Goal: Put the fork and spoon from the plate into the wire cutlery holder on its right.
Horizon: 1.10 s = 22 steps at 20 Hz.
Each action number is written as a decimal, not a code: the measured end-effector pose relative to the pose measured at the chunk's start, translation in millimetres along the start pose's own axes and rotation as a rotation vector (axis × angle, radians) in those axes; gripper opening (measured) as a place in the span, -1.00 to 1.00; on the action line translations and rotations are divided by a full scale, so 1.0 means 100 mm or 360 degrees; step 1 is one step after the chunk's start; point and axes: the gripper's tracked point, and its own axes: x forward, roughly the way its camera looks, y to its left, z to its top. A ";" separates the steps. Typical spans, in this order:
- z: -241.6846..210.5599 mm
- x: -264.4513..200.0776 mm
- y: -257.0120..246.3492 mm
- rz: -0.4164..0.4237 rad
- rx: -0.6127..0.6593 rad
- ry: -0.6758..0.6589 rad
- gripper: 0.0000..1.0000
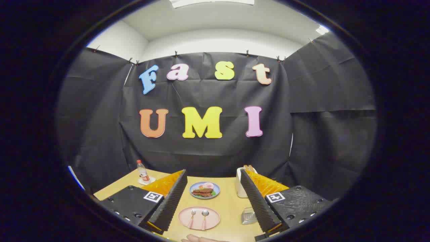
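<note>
A pink plate [199, 217] lies on the wooden table between my fingers. On it rest a fork [191, 217] on the left and a spoon [204, 218] on the right, both with pink handles. The wire cutlery holder [248, 215] stands on the table to the plate's right, close to my right finger [257, 201]. My gripper [211, 205] is open and raised above the table, with nothing between its fingers.
A blue plate with food [205, 190] sits beyond the pink plate. A white toaster-like container [241, 183] stands behind the holder. A small bottle [142, 171] on a coaster is at the far left. A hand [198, 239] shows at the table's near edge.
</note>
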 end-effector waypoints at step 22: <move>-1.27 0.67 -0.08 -0.0036 -0.0143 0.0406 0.91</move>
